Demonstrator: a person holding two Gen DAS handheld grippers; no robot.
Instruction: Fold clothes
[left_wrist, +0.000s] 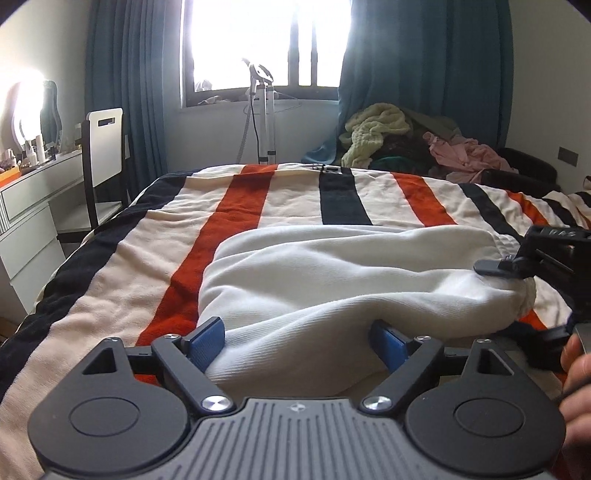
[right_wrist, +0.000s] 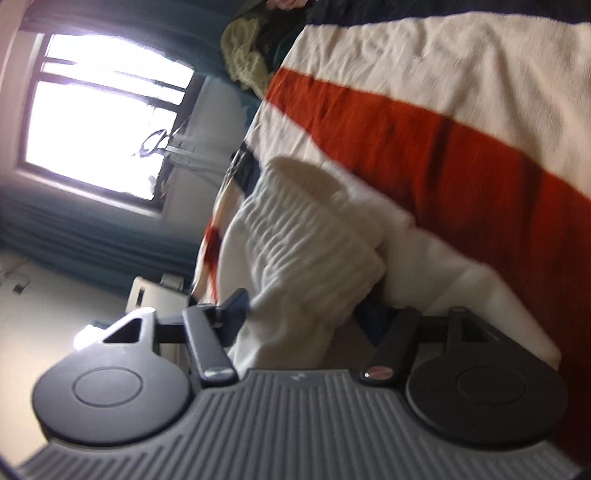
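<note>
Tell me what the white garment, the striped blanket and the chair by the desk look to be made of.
White garment: soft knit, likely cotton; fine ribbing shows, matte.
Striped blanket: fuzzy fleece or terry by its nap; which one is unclear.
Chair: dark frame, probably wood, with smooth white panels, painted or laminate.

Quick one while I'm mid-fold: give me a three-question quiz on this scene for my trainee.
1. True or false: the white garment lies on a striped blanket.
2. Between the fingers of the left gripper is: A) the white garment, B) a pink cloth, C) nothing.
3. Fill in: in the left wrist view, the clothes pile sits beyond the bed's far ___ corner.

Key: 1 true; 2 A; 3 right.
</note>
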